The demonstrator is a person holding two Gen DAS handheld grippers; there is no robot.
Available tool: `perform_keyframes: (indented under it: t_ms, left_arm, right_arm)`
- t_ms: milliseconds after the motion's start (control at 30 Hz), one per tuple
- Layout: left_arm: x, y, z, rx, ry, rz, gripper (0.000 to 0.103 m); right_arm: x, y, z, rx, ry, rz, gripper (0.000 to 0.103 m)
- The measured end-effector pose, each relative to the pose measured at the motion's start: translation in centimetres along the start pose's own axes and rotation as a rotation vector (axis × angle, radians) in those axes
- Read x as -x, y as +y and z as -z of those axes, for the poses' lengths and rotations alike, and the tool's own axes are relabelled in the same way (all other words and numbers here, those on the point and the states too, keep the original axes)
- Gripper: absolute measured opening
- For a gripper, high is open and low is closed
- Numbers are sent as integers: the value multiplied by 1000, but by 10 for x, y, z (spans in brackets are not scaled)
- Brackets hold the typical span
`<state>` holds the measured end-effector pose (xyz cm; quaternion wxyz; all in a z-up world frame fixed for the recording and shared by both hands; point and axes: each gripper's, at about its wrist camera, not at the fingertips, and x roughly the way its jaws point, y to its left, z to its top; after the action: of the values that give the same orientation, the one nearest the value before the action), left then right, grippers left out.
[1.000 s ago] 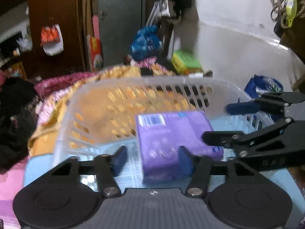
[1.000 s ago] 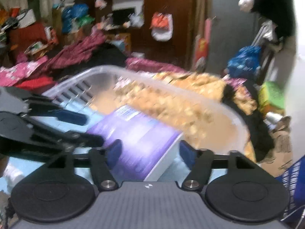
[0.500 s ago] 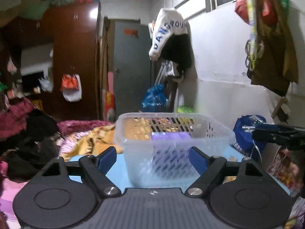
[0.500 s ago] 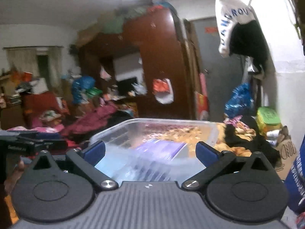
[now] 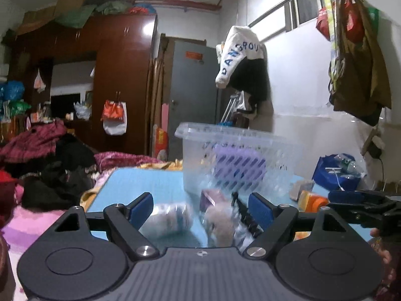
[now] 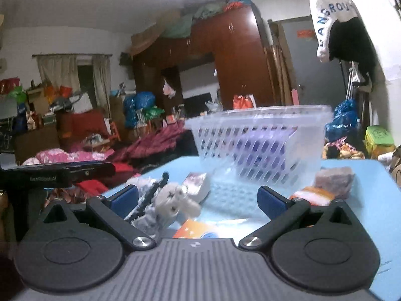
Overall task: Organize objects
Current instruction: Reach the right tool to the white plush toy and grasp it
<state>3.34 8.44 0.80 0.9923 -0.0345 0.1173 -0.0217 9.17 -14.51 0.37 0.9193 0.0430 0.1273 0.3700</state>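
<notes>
A: Left wrist view: the left gripper (image 5: 200, 207) is held apart, empty, above a wrapped roll (image 5: 170, 219). The purple box (image 5: 239, 166) is seen inside the clear basket (image 5: 225, 135).

B: Only from the right wrist is the table's far right edge (image 6: 386, 173) shown, with bare blue surface beside an orange packet (image 6: 313, 197). The right gripper (image 6: 198, 197) is likewise spread, empty.

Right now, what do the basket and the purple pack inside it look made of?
Basket: translucent, clear-to-white moulded plastic, going by the regular slotted walls, the thick rolled rim and the contents showing through. Purple pack: probably a soft printed plastic-film wrap, but it is seen only through the slots and blurred, so the finish is uncertain.
</notes>
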Motion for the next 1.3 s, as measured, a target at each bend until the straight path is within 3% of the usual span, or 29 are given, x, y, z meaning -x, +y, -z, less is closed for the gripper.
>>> perform_keyframes:
  t_ms: [133, 400, 667, 767, 1033, 1300]
  left_arm:
    - [-11, -2, 15, -23, 32, 0, 86]
    - [-11, 0, 31, 9, -6, 30, 86]
    - [-20, 13, 35, 72, 3, 52, 84]
    - [-22, 17, 34, 99, -2, 79, 84]
    - [-36, 23, 42, 156, 19, 136, 68]
    - [-42, 20, 46, 150, 16, 180, 55]
  right_arm:
    - [-7, 7, 8, 11, 30, 5, 103]
    - [-5, 14, 18, -8, 12, -16, 103]
    - [-32, 22, 18, -16, 85, -50, 73]
    - [-33, 21, 17, -36, 86, -70, 70]
    - [-38, 33, 20, -27, 124, -84, 59]
    - [-37, 32, 22, -33, 133, -100, 49]
